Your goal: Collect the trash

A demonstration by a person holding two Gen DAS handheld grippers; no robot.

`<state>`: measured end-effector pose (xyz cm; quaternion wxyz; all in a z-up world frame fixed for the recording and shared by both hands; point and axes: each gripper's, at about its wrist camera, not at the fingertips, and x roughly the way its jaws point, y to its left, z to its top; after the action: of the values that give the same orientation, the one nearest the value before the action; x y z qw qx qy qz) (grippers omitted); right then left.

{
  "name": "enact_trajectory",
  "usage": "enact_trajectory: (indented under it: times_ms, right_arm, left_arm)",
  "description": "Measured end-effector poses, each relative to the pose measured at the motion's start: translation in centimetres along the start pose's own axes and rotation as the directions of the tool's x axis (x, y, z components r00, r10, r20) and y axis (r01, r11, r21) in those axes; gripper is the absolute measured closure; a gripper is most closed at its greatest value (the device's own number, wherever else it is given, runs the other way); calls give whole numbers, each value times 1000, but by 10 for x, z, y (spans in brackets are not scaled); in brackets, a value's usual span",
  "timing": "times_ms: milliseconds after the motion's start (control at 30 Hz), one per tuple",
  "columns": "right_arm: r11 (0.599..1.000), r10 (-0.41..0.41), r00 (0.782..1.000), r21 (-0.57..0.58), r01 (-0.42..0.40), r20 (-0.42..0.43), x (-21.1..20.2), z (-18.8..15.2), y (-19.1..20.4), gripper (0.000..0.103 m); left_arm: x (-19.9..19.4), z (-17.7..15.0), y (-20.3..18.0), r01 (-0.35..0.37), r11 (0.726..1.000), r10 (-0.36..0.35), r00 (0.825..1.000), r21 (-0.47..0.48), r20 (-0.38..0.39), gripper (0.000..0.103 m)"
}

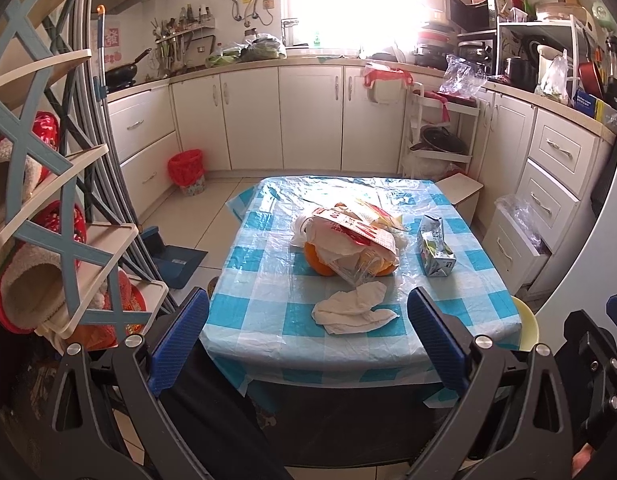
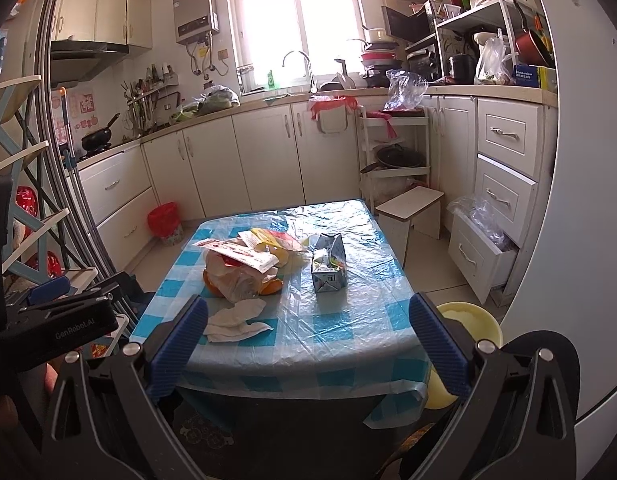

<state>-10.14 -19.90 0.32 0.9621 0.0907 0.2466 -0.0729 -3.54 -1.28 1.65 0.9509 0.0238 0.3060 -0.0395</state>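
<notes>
A small table with a blue-and-white checked plastic cover holds the trash. A crumpled white tissue lies nearest the front edge. Behind it is a heap of orange peel, clear plastic and red-and-white wrappers. A crushed drink carton lies to the right. My left gripper is open and empty before the table's front edge. My right gripper is also open and empty, beside the left one.
A bin with a red liner stands on the floor by the left cabinets. A yellow stool sits right of the table, a wooden stool behind it. A blue dustpan and a shelf rack are left.
</notes>
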Motion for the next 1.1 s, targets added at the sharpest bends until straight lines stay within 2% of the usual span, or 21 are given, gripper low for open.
enact_trajectory:
  times_ms: [867, 1100]
  right_arm:
    - [1000, 26, 999, 8, -25, -48, 14, -6, 0, 7]
    - [999, 34, 998, 10, -34, -61, 18, -7, 0, 7]
  left_arm:
    - [12, -3, 4, 0, 1000, 0, 1000, -14, -27, 8]
    - [20, -3, 15, -6, 999, 4, 999, -44, -42, 8]
